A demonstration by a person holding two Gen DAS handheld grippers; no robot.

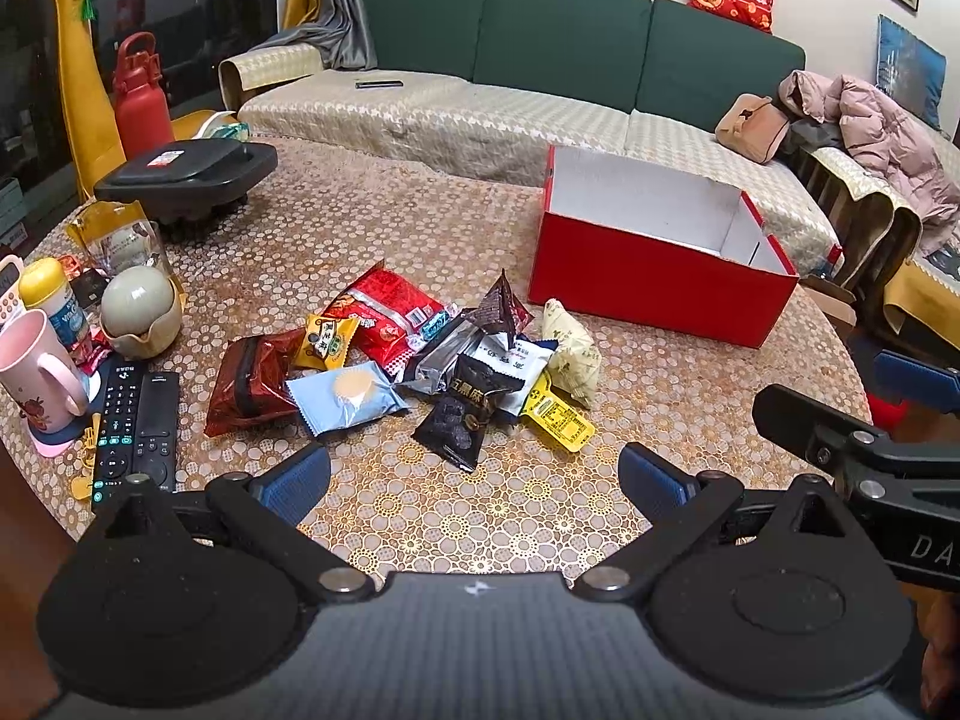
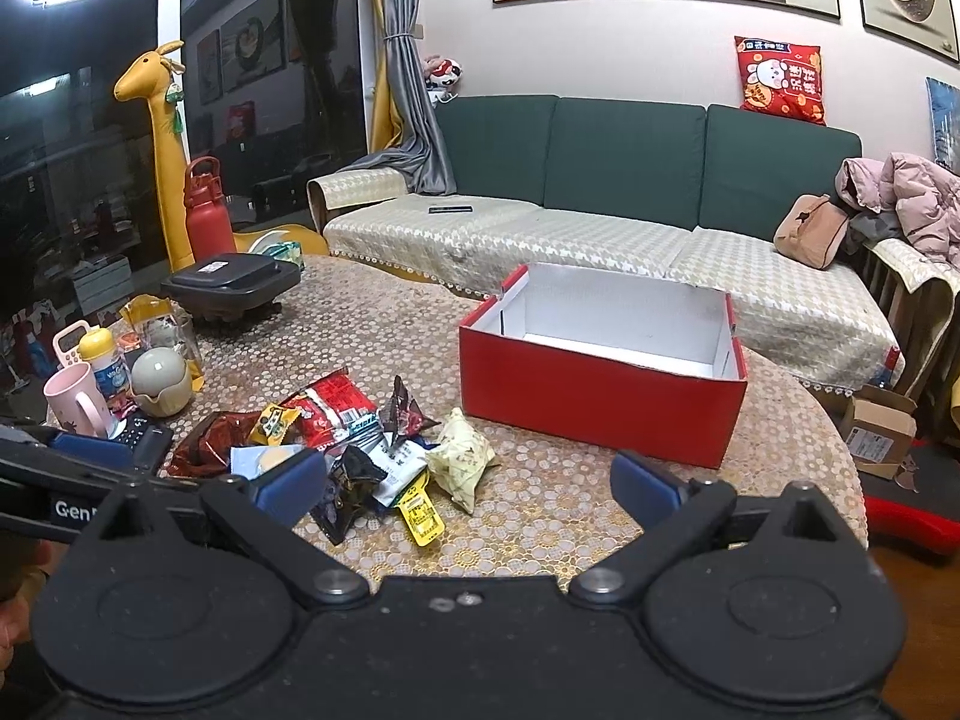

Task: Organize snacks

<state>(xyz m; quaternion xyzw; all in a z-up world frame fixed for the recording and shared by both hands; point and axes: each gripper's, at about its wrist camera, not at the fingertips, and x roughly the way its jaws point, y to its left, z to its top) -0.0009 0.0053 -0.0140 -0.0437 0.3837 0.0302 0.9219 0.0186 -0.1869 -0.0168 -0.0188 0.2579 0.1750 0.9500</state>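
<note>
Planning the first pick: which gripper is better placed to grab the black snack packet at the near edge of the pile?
Left, probably. The black snack packet lies almost centred ahead of the open left gripper. From the right gripper, also open, it sits off behind the left-side finger.

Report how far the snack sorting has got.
Nothing looks done: the red box is empty. Nothing is in hand: the left hand-held gripper and right hand-held gripper are both open above the table. Left to do: the whole snack pile beside the box.
</note>
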